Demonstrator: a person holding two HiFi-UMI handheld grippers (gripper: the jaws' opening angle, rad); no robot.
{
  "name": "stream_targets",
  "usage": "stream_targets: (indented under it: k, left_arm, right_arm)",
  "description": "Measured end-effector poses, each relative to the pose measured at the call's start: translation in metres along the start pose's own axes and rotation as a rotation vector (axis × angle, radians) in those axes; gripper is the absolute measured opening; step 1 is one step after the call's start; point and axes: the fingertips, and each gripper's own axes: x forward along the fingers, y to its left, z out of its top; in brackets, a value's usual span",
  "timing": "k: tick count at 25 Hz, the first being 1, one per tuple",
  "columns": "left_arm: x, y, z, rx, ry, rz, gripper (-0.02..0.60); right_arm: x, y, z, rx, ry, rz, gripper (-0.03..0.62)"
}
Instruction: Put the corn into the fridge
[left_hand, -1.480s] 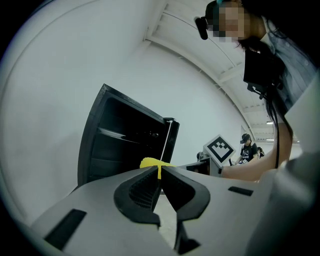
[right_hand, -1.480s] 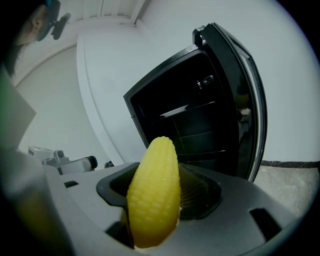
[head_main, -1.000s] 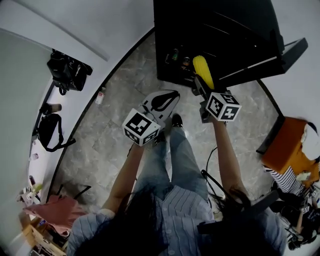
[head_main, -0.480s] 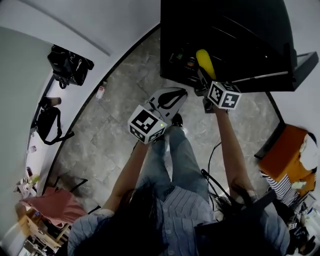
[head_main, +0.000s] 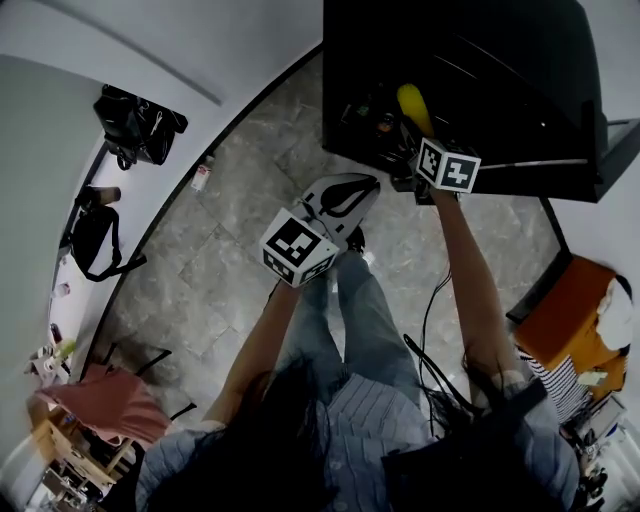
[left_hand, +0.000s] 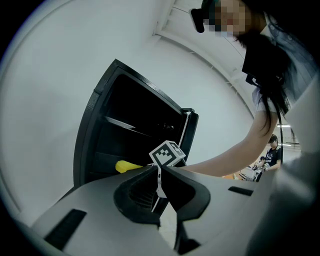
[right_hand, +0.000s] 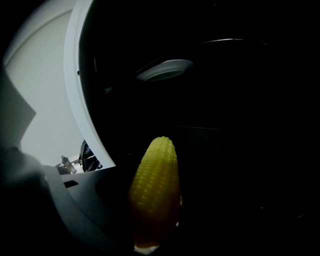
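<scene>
My right gripper (right_hand: 150, 225) has its jaws clamped on the butt end of the corn (right_hand: 153, 192) — the cob stands up from them toward 12 o'clock, its rounded tip pointing into the dark inside of the fridge (right_hand: 240, 125). The fridge's white inner edge curves past at 9 o'clock. From the head view the corn (head_main: 413, 103) lies at 1 o'clock from me, over the front edge of the open black fridge (head_main: 460, 50), with the right gripper (head_main: 414, 135) just behind it and my arm stretched out.

My left gripper (left_hand: 161, 192) holds nothing; its jaws are together, with only a thin slit between them. It hangs lower and nearer my body, at 12 o'clock over my knees (head_main: 340, 196), well apart from the fridge opening. Past its tips I can see the other gripper's marker cube (left_hand: 167, 154) and a yellow bit of cob against the black cabinet.

Farther out, the stone floor (head_main: 230, 270) runs to a white wall; at 10 o'clock two black bags (head_main: 140, 125) sit by it, and a small bottle (head_main: 202, 178) lies on the floor nearby.
</scene>
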Motion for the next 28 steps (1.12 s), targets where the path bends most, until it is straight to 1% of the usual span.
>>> stream_targets:
  k: [2,7,9,19,28]
  left_arm:
    - [0.001,0.000,-0.001,-0.001,0.003,0.000,0.009]
    - [0.004,0.001,-0.004,-0.003,0.008,0.005,0.009]
    - [0.004,0.002,-0.006,-0.006,0.013,0.007,0.009]
    - [0.003,0.008,-0.013,-0.019,0.027,0.021,0.009]
    - [0.008,0.011,-0.015,-0.024,0.032,0.013,0.009]
  right_arm:
    - [0.008,-0.003,0.001,-0.022,0.015,-0.006,0.245]
    - [0.027,-0.008,0.005,-0.117,0.052,-0.009,0.245]
    - [0.034,-0.009,0.007,-0.136,0.059,-0.007,0.245]
    - [0.057,-0.019,0.020,-0.106,0.055,0.022,0.245]
    - [0.078,-0.025,0.034,-0.144,0.072,0.000,0.245]
